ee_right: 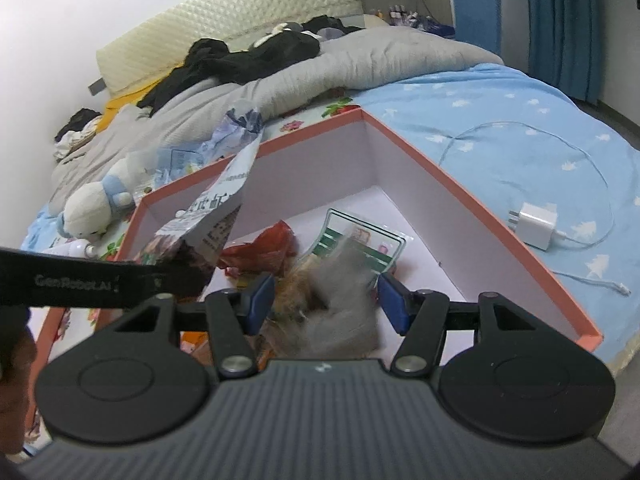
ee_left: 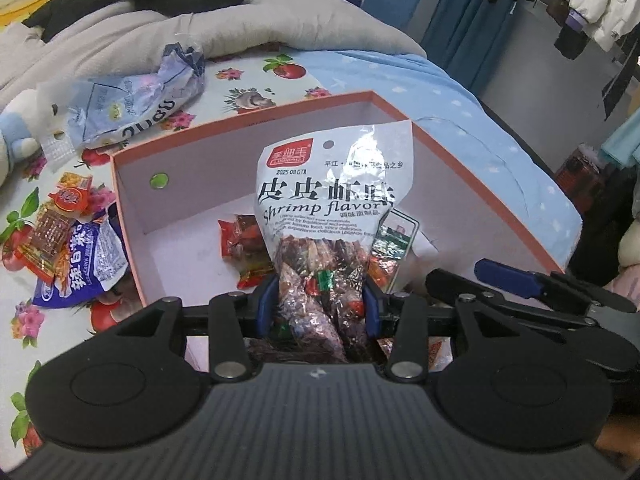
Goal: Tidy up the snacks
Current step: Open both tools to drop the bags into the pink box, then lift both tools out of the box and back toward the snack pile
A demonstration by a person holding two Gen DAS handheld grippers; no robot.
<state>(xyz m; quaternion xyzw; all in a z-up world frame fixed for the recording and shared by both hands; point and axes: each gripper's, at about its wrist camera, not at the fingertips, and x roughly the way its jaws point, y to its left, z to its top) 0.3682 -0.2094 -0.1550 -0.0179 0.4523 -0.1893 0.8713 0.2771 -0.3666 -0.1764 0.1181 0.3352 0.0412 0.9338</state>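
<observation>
Both claws are over the shallow cardboard box with the salmon-pink rim and white inside [ee_left: 472, 168], which sits on the flower-print sheet of the bed [ee_left: 248, 76], and each has a packet! The left claw [ee_left: 322, 300] is clamped on the lower half of a tall white-topped plastic bag of shrimp-flavour snack [ee_left: 328, 200], blue pads squeezing the clear, crinkled bottom where dark reddish pieces show through; the bag stands upright above the box's near end, printed top pointing up. The right claw [ee_right: 326, 300] has a blurred grey-brown packet [ee_right: 340, 300] between its blue pads; it looks gripped, though the smear makes the contact hard to confirm. So where does the tidy-up stand? Partly done, I'd say: the box floor already carries a crumpled red wrapper [ee_right: 260, 254] and a flat green-and-white sachet [ee_right: 360, 236], and more foil peeks out near the claws. Still outside, left of the box on the sheet, lie a blue-and-white foil packet [ee_left: 84, 264], small red-and-orange spicy-strip packs [ee_left: 56, 232] and a big pale blue crumpled bag [ee_left: 132, 108] near the white-and-blue plush toy [ee_right: 100, 204]. On the star-print blue bedding beyond the box rest a white charger plug [ee_right: 536, 224] and its cable, no part of the job. My read: these two packets go down next, then the loose ones on the left remain.
</observation>
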